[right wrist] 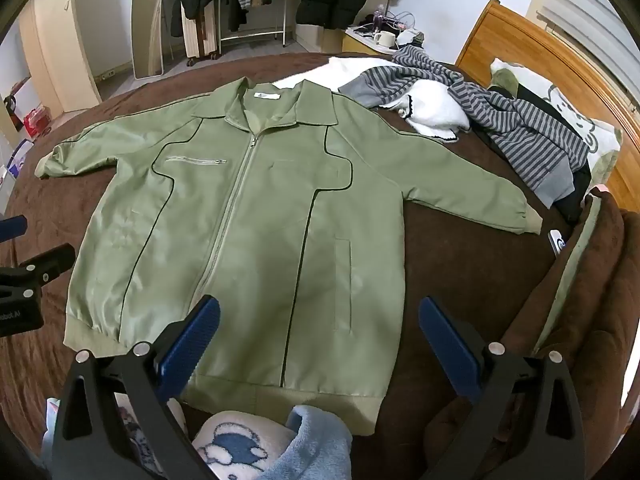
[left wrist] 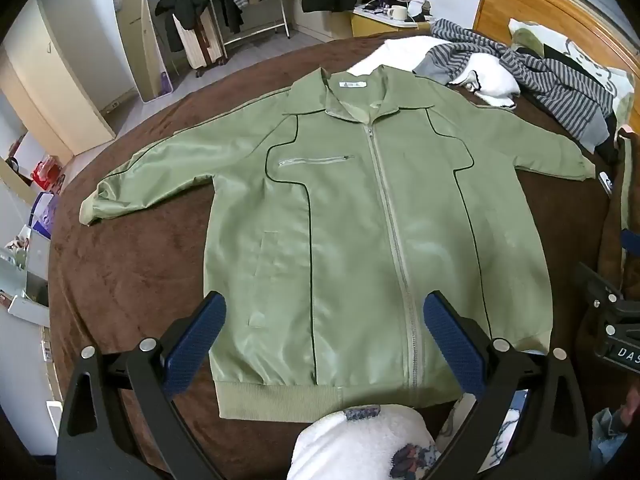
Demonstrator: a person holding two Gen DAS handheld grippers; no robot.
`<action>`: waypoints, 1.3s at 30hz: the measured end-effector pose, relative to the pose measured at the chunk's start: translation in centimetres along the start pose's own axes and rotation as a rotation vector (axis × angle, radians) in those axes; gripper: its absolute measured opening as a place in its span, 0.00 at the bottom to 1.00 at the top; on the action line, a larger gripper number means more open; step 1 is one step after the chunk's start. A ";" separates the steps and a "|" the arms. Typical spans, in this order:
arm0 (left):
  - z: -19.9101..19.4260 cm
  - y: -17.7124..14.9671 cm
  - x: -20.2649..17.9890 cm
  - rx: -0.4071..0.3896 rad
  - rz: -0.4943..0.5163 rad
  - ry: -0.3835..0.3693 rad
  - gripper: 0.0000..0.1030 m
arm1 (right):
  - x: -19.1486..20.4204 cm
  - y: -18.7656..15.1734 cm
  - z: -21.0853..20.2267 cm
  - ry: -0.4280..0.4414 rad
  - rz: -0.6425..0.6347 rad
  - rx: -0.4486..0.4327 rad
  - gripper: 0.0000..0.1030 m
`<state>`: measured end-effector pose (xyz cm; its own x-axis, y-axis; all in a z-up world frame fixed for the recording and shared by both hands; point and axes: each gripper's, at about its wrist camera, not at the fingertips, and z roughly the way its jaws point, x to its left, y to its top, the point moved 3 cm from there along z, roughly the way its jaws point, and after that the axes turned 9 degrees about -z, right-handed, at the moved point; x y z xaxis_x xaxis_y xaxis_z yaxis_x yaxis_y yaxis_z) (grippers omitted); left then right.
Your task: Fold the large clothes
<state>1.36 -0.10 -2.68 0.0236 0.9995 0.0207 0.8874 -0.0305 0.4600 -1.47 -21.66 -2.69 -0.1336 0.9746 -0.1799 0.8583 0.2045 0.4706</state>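
Nearest us, both tools hang above the hem end of the bed, tilted steeply down. The left tool [left wrist: 324,332] stands wide, its blue pads apart with nothing between them; the right tool [right wrist: 320,336] is just as wide and equally empty. Neither touches cloth.

Below them the green jacket [left wrist: 360,216] lies front up on the brown bedspread [left wrist: 132,280], zipped, its ribbed hem [left wrist: 280,400] toward us and its collar [left wrist: 344,100] away. It looks already smoothed flat, so we judge the fold itself has not begun and the first grasp is the step in hand.

To do it well, we would take the two sides evenly. The sleeve on the left [left wrist: 152,176] bends back toward the body, with its cuff near the bed's edge; the sleeve on the right [right wrist: 472,188] runs out toward the turned-back blanket [right wrist: 580,300]. We should pinch a single layer at a firm seam, such as shoulder or cuff, since the shiny fabric probably slides. Each sleeve should come across the chest before we bring the hem up, with the zipper [left wrist: 396,240] as our centre line.

Farther off, a striped garment [left wrist: 560,76] and a white one [left wrist: 496,80] lie heaped just beyond the right shoulder. We must keep the sleeve from dragging them along.
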 end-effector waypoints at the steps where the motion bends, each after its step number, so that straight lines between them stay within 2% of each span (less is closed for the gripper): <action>1: 0.0 0.0 -0.1 -0.001 0.004 0.003 0.94 | 0.0 0.0 0.0 0.004 0.003 -0.005 0.95; 39: 0.4 -0.2 0.7 -0.003 -0.013 -0.005 0.94 | 1.1 0.0 0.4 0.007 0.001 0.007 0.95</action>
<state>1.36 0.63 -3.09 0.0141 0.9999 0.0101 0.8863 -0.0171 0.4629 -1.37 -20.66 -3.21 -0.1358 0.9755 -0.1731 0.8621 0.2025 0.4646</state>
